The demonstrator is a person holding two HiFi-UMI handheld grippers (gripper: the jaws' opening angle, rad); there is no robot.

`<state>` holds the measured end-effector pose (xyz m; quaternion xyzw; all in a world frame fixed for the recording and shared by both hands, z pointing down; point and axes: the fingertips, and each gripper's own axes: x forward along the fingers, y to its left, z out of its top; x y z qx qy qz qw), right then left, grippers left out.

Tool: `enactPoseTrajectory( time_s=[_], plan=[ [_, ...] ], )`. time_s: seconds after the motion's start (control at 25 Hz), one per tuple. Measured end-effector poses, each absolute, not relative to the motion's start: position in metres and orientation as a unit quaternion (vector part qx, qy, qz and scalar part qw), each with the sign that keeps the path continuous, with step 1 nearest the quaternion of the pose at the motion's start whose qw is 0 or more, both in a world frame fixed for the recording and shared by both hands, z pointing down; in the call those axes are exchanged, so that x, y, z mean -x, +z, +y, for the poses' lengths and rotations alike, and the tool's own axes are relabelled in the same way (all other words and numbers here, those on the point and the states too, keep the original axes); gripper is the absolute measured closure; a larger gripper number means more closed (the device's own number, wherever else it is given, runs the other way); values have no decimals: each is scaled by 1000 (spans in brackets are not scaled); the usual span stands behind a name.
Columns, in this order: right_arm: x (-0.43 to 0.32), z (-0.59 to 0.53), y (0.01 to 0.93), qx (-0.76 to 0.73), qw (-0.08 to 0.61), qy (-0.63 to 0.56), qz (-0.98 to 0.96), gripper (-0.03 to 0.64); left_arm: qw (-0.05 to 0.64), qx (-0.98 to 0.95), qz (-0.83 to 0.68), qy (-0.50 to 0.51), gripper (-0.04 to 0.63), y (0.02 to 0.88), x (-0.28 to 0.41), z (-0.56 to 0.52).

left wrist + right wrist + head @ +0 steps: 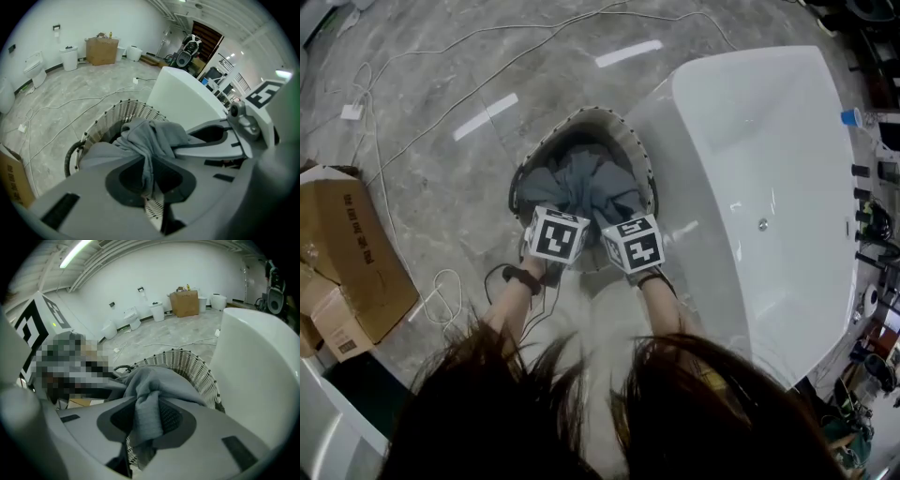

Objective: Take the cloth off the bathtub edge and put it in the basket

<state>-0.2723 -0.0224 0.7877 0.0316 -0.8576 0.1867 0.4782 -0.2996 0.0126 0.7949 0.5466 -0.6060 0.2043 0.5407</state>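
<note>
A grey cloth (591,187) hangs bunched inside the round wicker basket (639,150) beside the white bathtub (769,187). My left gripper (560,225) is shut on a fold of the cloth (147,154), which runs between its pads over the basket (117,112). My right gripper (623,234) is shut on another fold of the cloth (147,413), above the basket's rim (197,366). Both grippers sit side by side at the basket's near edge, their marker cubes toward me. The fingertips are hidden by the cubes in the head view.
The bathtub wall (187,98) stands close against the basket on the right. A cardboard box (347,253) lies on the floor at left. White cables (441,291) run across the marble floor. Toilets and bins (136,317) line the far wall.
</note>
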Motion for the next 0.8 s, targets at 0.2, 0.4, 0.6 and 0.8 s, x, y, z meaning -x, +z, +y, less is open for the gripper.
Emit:
enactPoseTrajectory(
  time_s=[0.2, 0.4, 0.6, 0.8],
  plan=[
    [269, -22, 819, -30, 500, 184, -846, 508, 551, -525, -612, 216, 546, 828, 307, 14],
    [265, -22, 844, -22, 528, 169, -832, 508, 550, -533, -600, 230, 551, 847, 302, 15],
    [260, -11, 859, -12, 548, 175, -818, 508, 558, -535, -579, 260, 551, 873, 287, 24],
    [251, -9, 871, -11, 562, 175, -808, 508, 563, -532, -570, 274, 551, 884, 285, 34]
  ],
)
